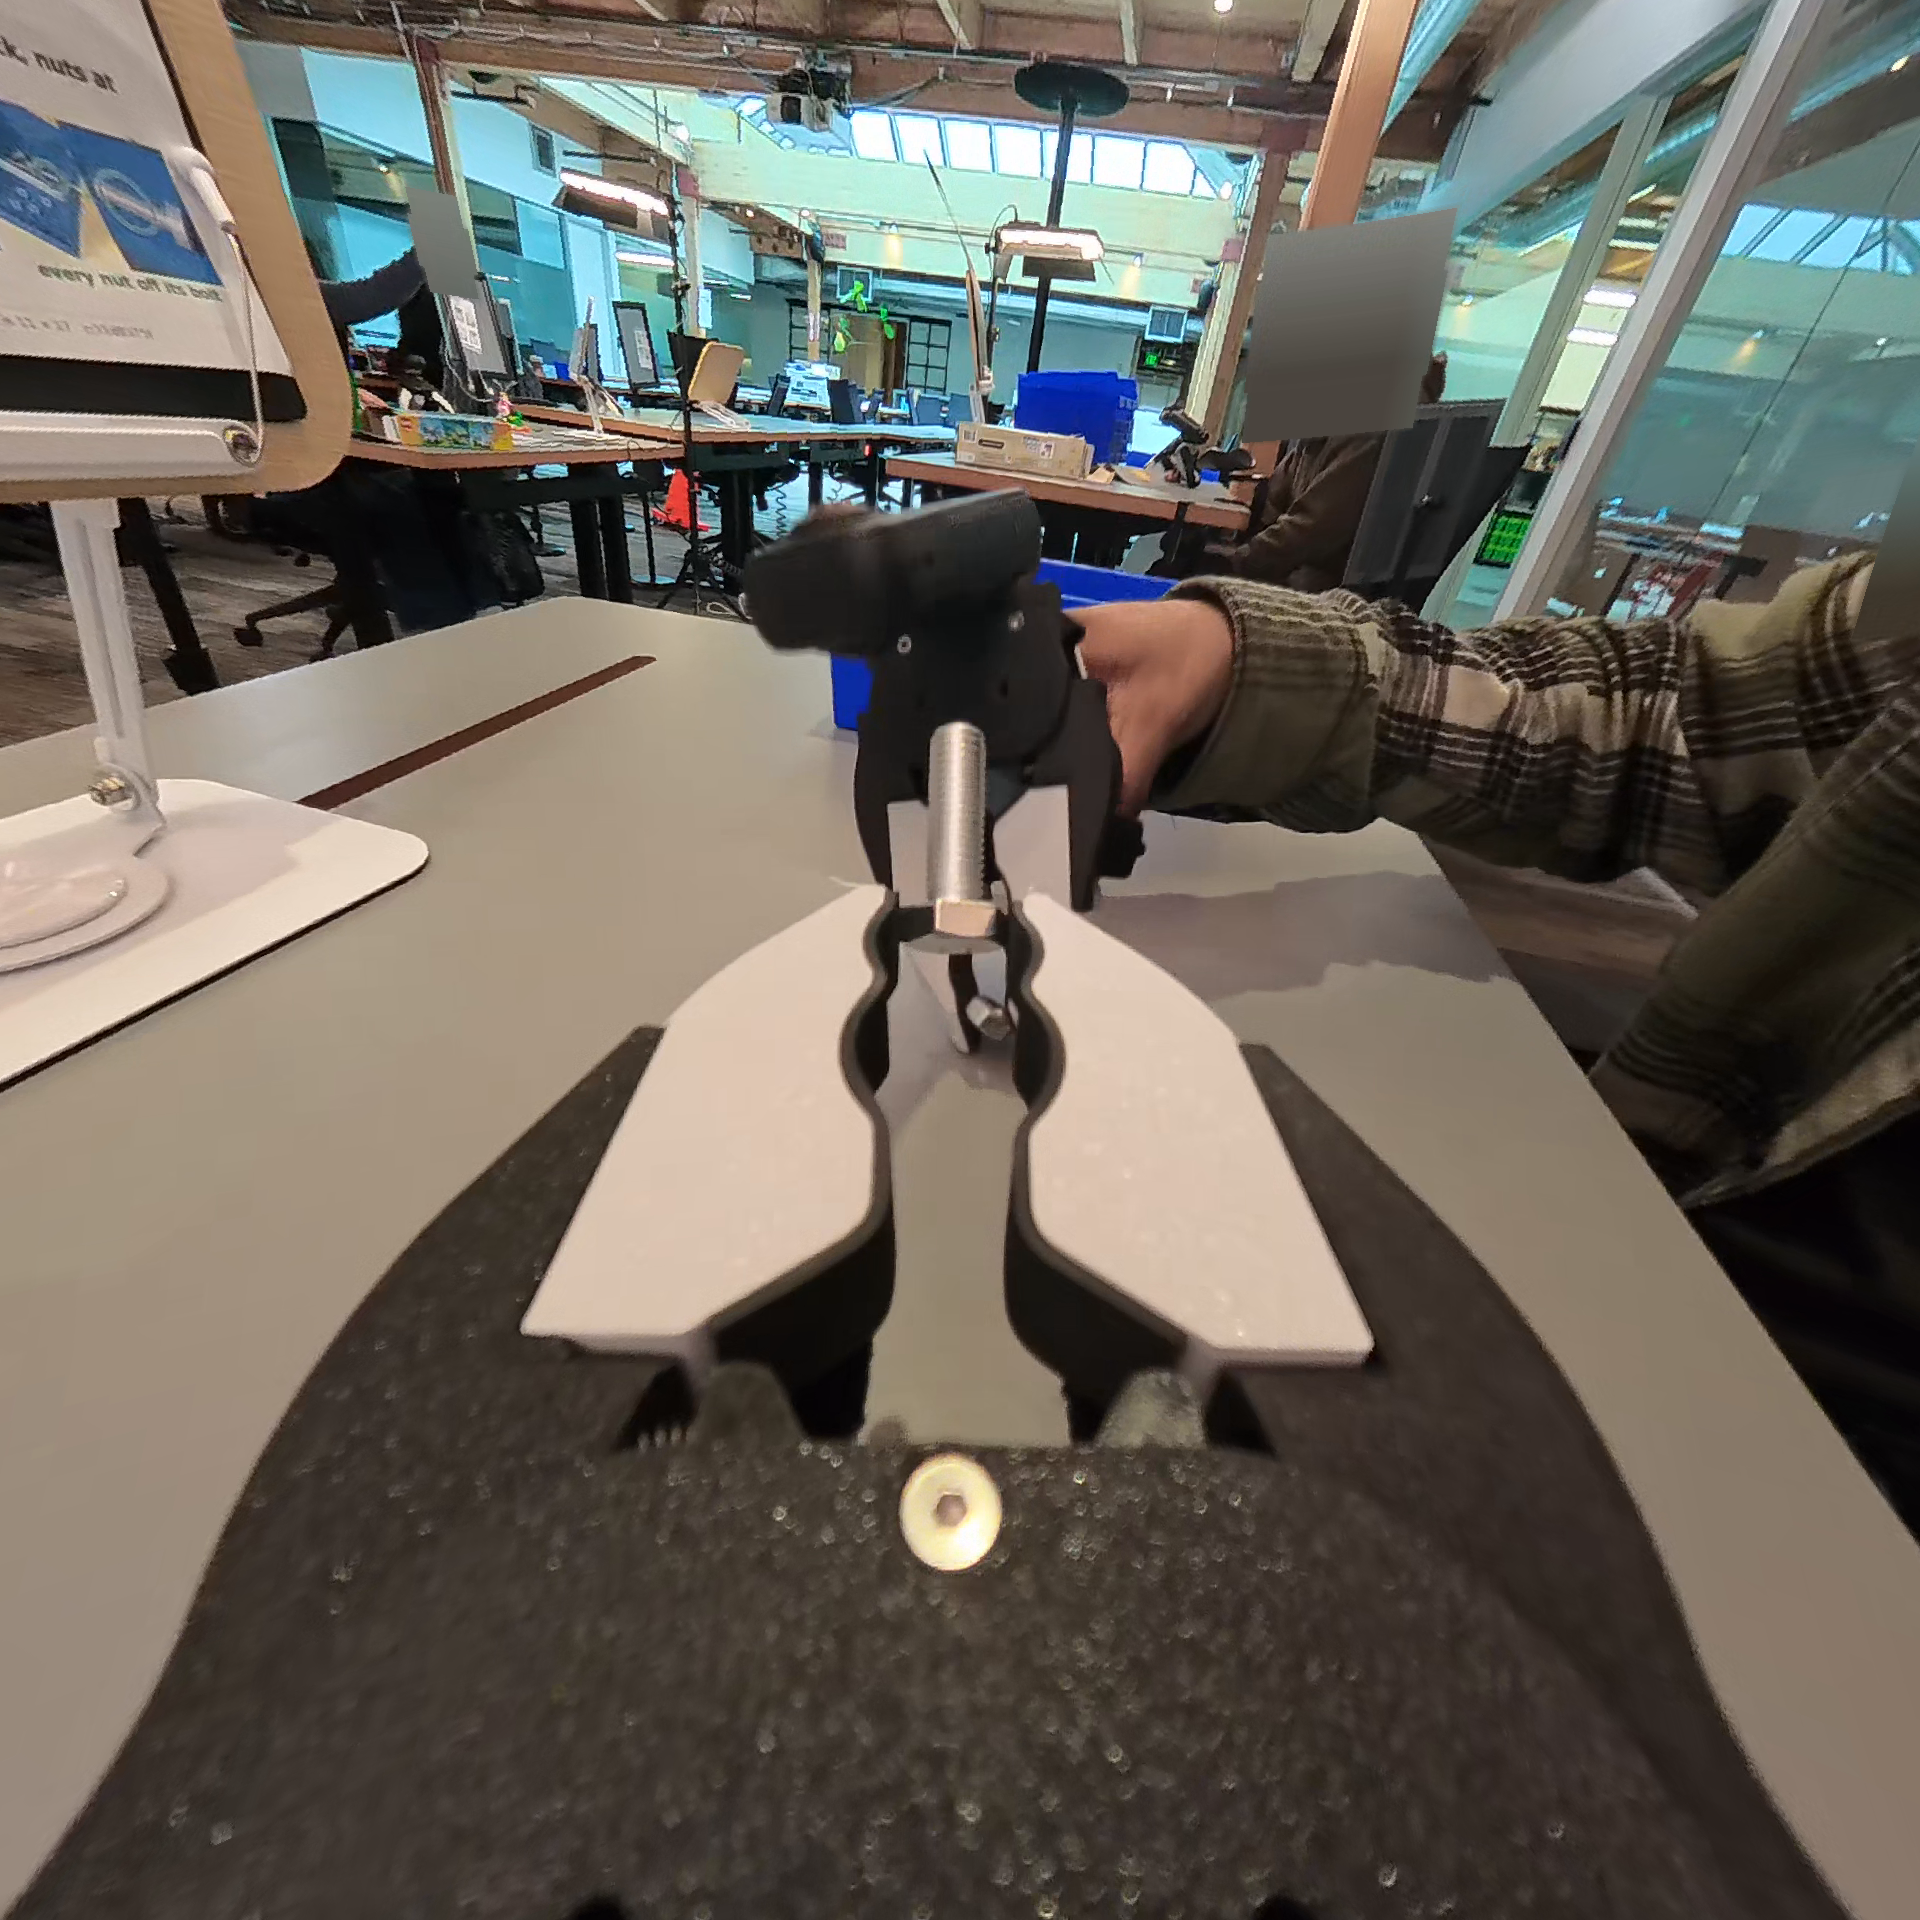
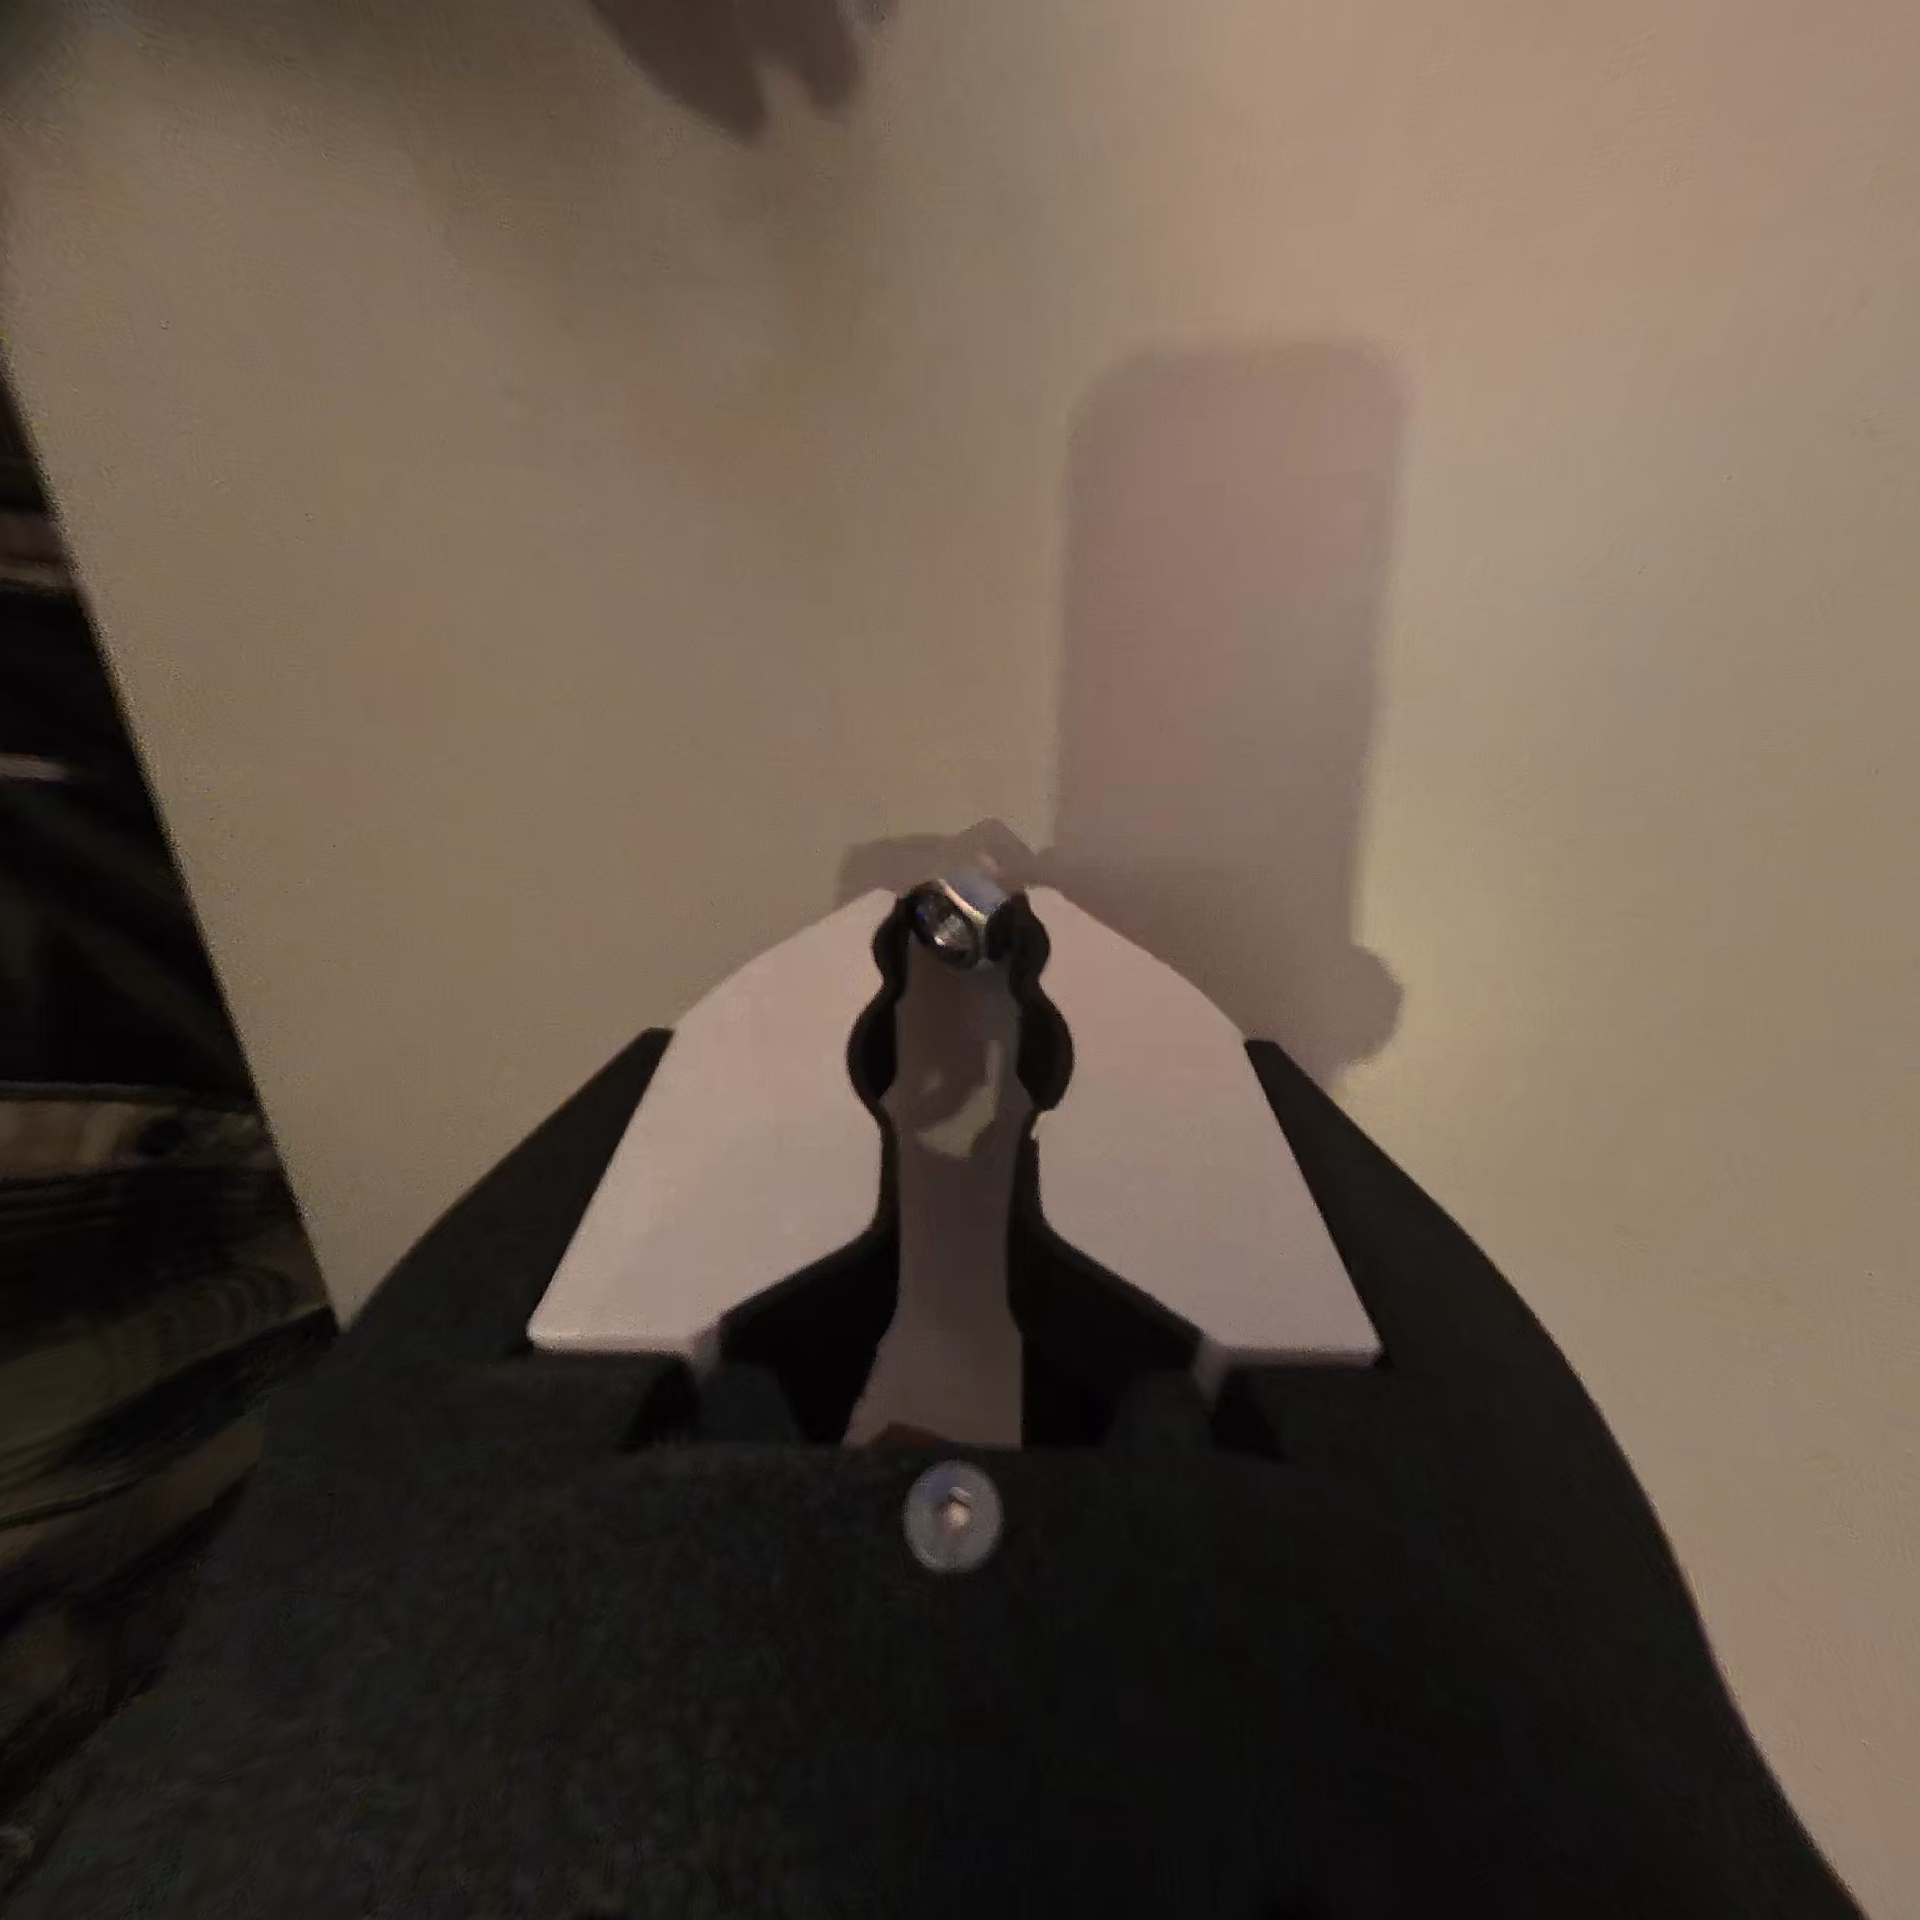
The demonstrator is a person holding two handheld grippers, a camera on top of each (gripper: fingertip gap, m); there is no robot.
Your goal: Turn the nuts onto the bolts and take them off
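In the left wrist view my left gripper (image 1: pixel 951 925) is shut on the hex head of a silver bolt (image 1: pixel 957 821). The bolt stands upright above the grey table (image 1: pixel 540 935) with its threaded shank pointing up. My right gripper (image 1: pixel 977 1023), held by a hand (image 1: pixel 1153 686), points down just behind the bolt and pinches a small silver nut (image 1: pixel 990 1018) at its tips, lower than the bolt's head. In the right wrist view the right gripper (image 2: pixel 954 925) is shut on the nut (image 2: pixel 954 923), above the pale tabletop (image 2: pixel 520 623). The nut is apart from the bolt.
A white stand (image 1: pixel 125 831) holding a board with a printed sheet (image 1: pixel 114 208) stands at the left on the table. A blue bin (image 1: pixel 847 686) sits behind the right gripper. A plaid sleeve (image 1: pixel 1558 727) reaches in from the right, over the table's right edge (image 1: pixel 1507 935). The grippers' ends are close to 15 cm from one another.
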